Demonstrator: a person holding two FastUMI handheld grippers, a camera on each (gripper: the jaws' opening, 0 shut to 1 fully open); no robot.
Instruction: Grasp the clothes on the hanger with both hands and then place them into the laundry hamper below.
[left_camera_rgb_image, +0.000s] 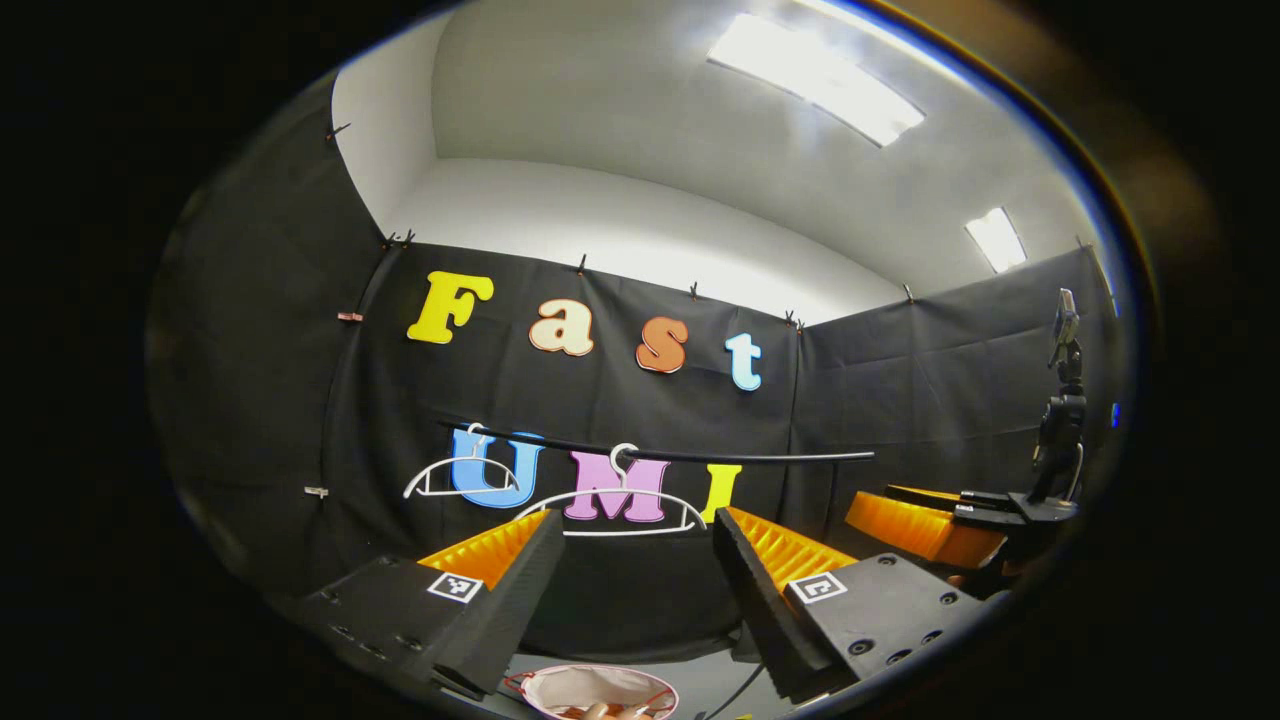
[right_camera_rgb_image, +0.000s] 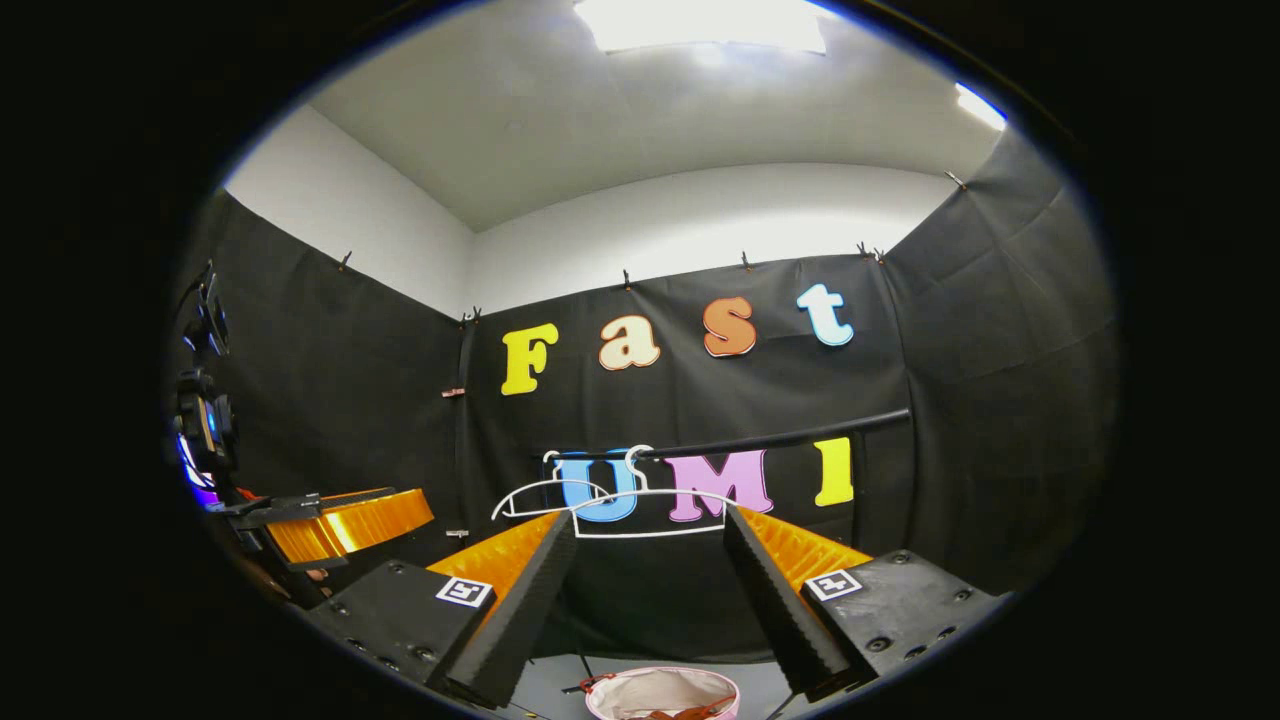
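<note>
A black rail (left_camera_rgb_image: 700, 457) (right_camera_rgb_image: 780, 438) runs across the booth wall with two white hangers on it. The nearer hanger (left_camera_rgb_image: 610, 512) (right_camera_rgb_image: 650, 498) is straight ahead of both grippers. Below its bar hangs what looks like a dark garment (left_camera_rgb_image: 640, 590) (right_camera_rgb_image: 650, 590), hard to tell from the black wall. The other hanger (left_camera_rgb_image: 460, 478) (right_camera_rgb_image: 540, 492) is bare. My left gripper (left_camera_rgb_image: 637, 515) and right gripper (right_camera_rgb_image: 650, 515) are both open, their fingers spread to either side of the garment and short of it. A pink-rimmed hamper (left_camera_rgb_image: 560, 690) (right_camera_rgb_image: 625, 695) stands on the floor below.
The right gripper (left_camera_rgb_image: 925, 525) appears far right in the left gripper view, with a black mount and a small device (left_camera_rgb_image: 1062, 400) above it. The left gripper (right_camera_rgb_image: 340, 525) appears at the left of the right gripper view. Something brownish lies inside the hamper. Black cloth walls close three sides.
</note>
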